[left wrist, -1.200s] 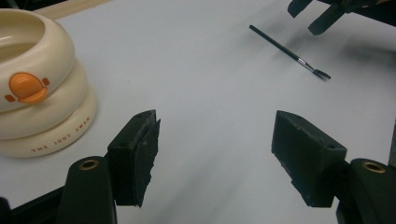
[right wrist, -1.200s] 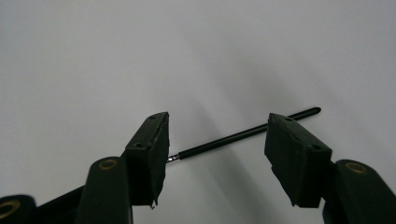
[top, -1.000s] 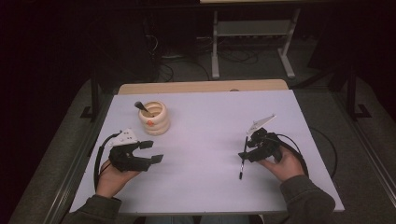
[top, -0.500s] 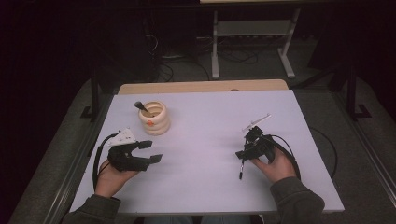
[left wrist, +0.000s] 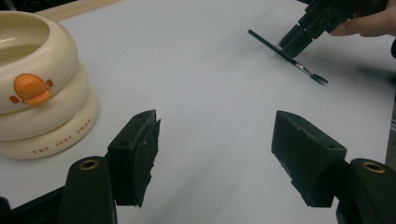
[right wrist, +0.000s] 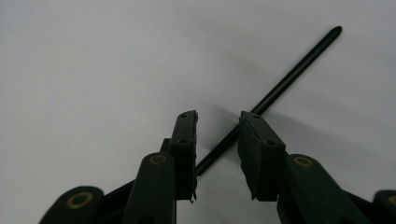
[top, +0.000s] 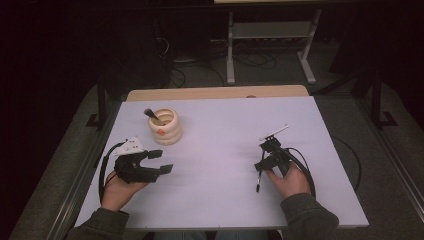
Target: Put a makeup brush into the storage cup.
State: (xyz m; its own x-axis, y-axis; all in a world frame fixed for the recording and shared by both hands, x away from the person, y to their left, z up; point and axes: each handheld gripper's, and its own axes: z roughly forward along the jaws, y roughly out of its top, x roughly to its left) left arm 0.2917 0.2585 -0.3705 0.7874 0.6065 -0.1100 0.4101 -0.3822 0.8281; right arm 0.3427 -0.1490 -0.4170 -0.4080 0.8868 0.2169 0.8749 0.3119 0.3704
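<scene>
Table [top: 215, 200]: the white sheet-covered top on which everything rests; your forearms come in at its near edge.

Holder [top: 165, 126]: a cream, ringed ceramic pot with an orange mark on its side, standing upright towards the far left of the table. In the left gripper view it sits at the left edge [left wrist: 37, 88]. This is the landmark for every place below.

Dark tool in the holder [top: 150, 113]: its dark head sticks up from the holder's mouth and leans to the left.

Left gripper [top: 161, 161]: in your left hand, near the holder and on its near side, a little to its left. Its jaws stand wide apart with bare table between them [left wrist: 215, 154].

Right gripper [top: 260, 167]: in your right hand, well apart from the holder, to its right and nearer to you. Its jaws have just been closing and now stand narrowly apart astride the brush [right wrist: 217, 135]; the pads do not yet press on it.

Brush [top: 258, 181]: a thin black brush lying flat on the table, well to the right of the holder, its shaft passing between the right gripper's jaws [right wrist: 280, 86]. From the left gripper view its bristled tip lies clear of that gripper [left wrist: 317, 78].
</scene>
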